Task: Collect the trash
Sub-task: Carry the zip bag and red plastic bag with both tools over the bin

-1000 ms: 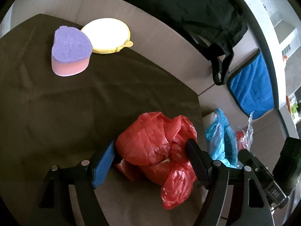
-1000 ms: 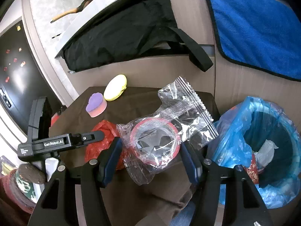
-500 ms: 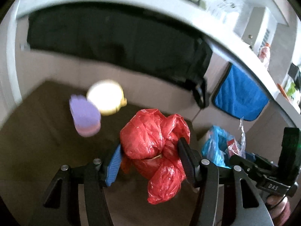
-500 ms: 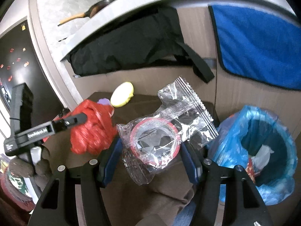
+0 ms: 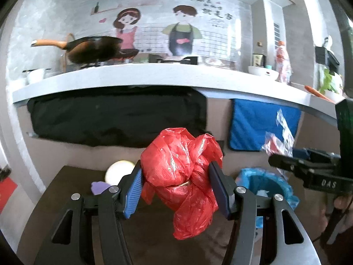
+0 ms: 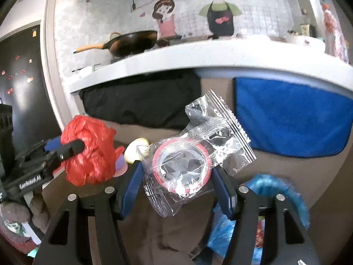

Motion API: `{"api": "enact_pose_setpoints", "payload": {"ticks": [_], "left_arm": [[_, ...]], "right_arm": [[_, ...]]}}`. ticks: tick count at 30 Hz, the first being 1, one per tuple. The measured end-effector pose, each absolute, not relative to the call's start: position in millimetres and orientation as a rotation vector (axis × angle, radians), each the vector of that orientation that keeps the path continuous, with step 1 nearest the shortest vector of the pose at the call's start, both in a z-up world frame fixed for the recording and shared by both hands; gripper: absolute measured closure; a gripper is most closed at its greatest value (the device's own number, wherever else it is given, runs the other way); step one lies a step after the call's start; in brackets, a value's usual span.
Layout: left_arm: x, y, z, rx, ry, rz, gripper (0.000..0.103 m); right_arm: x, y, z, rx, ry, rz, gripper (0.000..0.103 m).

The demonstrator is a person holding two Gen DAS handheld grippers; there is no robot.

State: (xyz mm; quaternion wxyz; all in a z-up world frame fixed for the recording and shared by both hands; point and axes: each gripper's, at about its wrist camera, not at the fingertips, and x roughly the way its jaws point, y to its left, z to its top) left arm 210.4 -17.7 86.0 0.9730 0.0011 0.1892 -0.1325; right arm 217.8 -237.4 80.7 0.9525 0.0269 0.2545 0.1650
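In the left wrist view, a red bag [image 5: 183, 176] is being pinched between the pads of the left gripper [image 5: 176, 186], its loose tail hanging clear of the brown tabletop [image 5: 66, 198]. Open air is being left between the bag and the counter edge [image 5: 154, 77] above. To the right, the blue-lined bin [image 5: 264, 181] is being shown with its mouth open, just below the right gripper [image 5: 286, 161], on whose body the letters "DAS" are being shown. Chinese writing on the wall is too small to be read.

In the right wrist view, a clear packet [image 6: 194, 161] with a red ring inside is being clamped between the right gripper's [image 6: 176, 176] pads, above the bin's rim [image 6: 278, 183]. Only here is a label like "GenRobot.AI" being shown on the left gripper [image 6: 66, 148], and a dark door with stickers [image 6: 19, 70] at far left.
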Motion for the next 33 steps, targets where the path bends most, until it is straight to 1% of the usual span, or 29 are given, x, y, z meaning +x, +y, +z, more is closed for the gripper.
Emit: {"api": "enact_pose_setpoints", "payload": {"ticks": [5, 15, 22, 33], "left_arm": [[208, -43, 89, 0.025, 0.382, -0.305, 0.045], [219, -106, 80, 0.061, 0.418, -0.403, 0.045], [233, -155, 65, 0.071, 0.458, -0.494, 0.045], [267, -206, 33, 0.073, 0.549, -0.568, 0.045]], "right_arm": [[209, -258, 89, 0.053, 0.496, 0.296, 0.044], [199, -314, 79, 0.089, 0.501, 0.205, 0.044], [196, -353, 68, 0.105, 0.517, 0.135, 0.044], [212, -397, 41, 0.152, 0.564, 0.077, 0.044]]}}
